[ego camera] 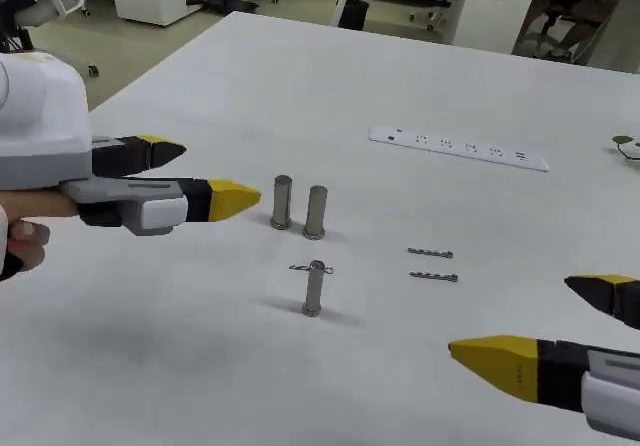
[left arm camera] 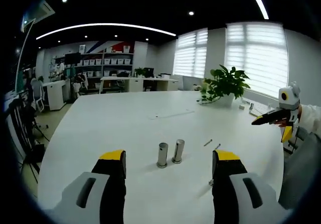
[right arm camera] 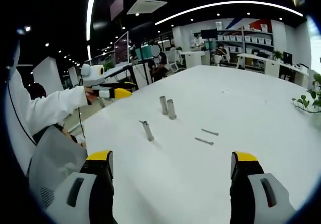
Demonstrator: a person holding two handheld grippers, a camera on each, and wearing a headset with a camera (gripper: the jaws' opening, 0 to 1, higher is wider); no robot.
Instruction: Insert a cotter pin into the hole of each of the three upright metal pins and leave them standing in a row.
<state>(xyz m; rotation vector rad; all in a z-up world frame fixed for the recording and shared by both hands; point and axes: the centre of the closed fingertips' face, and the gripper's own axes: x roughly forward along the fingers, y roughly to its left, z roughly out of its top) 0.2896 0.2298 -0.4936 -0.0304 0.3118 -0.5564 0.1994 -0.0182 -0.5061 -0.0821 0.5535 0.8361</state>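
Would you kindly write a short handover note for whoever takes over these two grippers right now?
Left gripper: open, empty, held left of the far pins.
Right gripper: open, empty, at the near right.
Things: two bare upright steel pins stand side by side on the white table. The third steel pin stands nearer, apart from them. Two loose thin metal cotter pins lie flat to its right.
Done: the third steel pin carries an inserted cotter pin through its top hole.
Left: fit the loose cotter pins into the two bare pins, then set all three in a row.
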